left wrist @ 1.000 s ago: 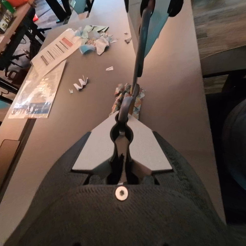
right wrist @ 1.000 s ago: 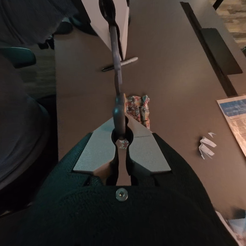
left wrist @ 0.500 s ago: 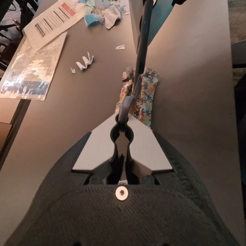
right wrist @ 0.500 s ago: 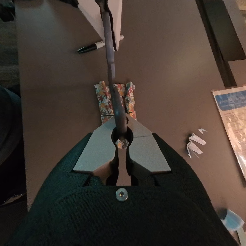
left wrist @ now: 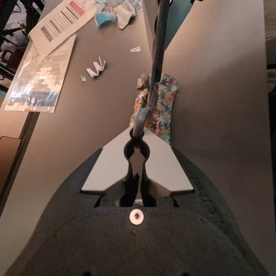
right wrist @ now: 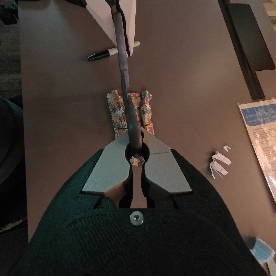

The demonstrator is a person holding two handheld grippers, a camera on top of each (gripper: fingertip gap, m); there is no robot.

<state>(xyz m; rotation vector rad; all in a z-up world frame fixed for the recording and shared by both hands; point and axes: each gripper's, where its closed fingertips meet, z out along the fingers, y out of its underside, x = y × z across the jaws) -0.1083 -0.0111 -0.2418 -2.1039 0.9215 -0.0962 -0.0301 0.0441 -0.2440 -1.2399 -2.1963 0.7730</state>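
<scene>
My left gripper [left wrist: 138, 132] is shut on one end of a long grey-blue tool [left wrist: 156, 52]. My right gripper [right wrist: 135, 135] is shut on the tool's other end [right wrist: 122, 59], so the tool spans between them. Each gripper shows at the top of the other's view: the right gripper [left wrist: 147, 29], the left gripper [right wrist: 119, 22]. Under the tool, a creased sheet of leaf-patterned paper [left wrist: 164, 104] lies flat on the brown table [left wrist: 89, 134]. It also shows in the right wrist view [right wrist: 116, 110], just ahead of the fingertips.
A black marker [right wrist: 104, 53] lies beyond the patterned paper. A folded white scrap [left wrist: 97, 69] lies to the side. Printed sheets [left wrist: 59, 25], a laminated sheet [left wrist: 40, 80] and a pile of paper scraps [left wrist: 119, 13] are farther off. A dark pad [right wrist: 250, 37] lies beyond the table edge.
Both grippers have come lower and closer over the patterned paper, carrying the tool between them. Both grasps have stayed shut on the tool.
</scene>
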